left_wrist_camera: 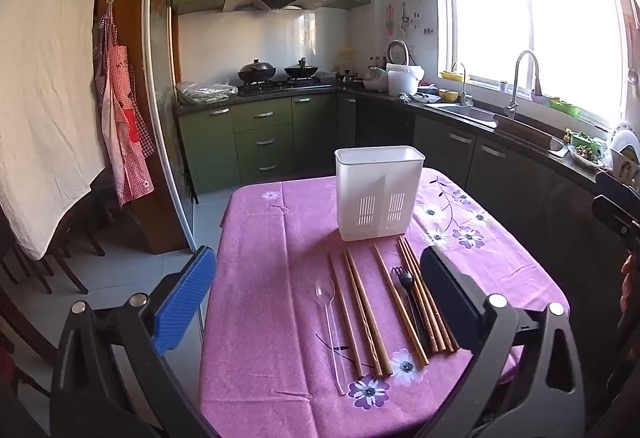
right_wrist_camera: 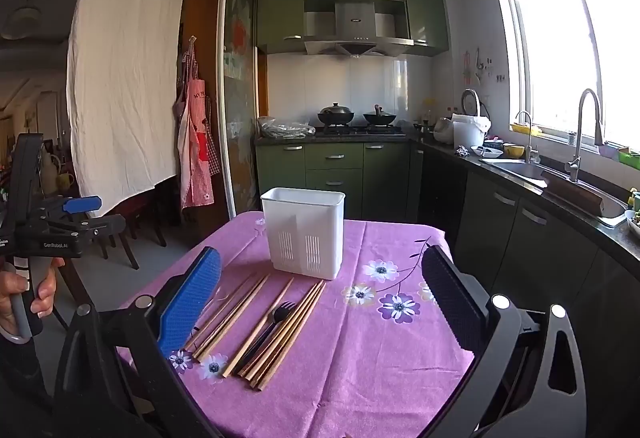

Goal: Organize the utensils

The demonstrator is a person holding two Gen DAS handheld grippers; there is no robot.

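A white plastic utensil holder (left_wrist_camera: 379, 193) stands upright on the purple flowered tablecloth (left_wrist_camera: 272, 278); it also shows in the right wrist view (right_wrist_camera: 304, 234). In front of it lie several wooden chopsticks (left_wrist_camera: 362, 312), a black plastic fork (left_wrist_camera: 404, 284) and a clear plastic spoon (left_wrist_camera: 326, 300). The chopsticks (right_wrist_camera: 244, 318) and fork (right_wrist_camera: 280, 312) also show in the right wrist view. My left gripper (left_wrist_camera: 320, 290) is open and empty above the utensils. My right gripper (right_wrist_camera: 324, 290) is open and empty above the table's near right part. The left gripper also shows at the left edge of the right wrist view (right_wrist_camera: 60, 226).
Green kitchen cabinets (left_wrist_camera: 260, 142), a stove with two woks (left_wrist_camera: 280, 72) and a sink with faucet (left_wrist_camera: 520, 86) run along the far and right walls. A white sheet (left_wrist_camera: 44, 78) and aprons (left_wrist_camera: 120, 126) hang at left. Dark chairs (left_wrist_camera: 48, 262) stand by the table's left side.
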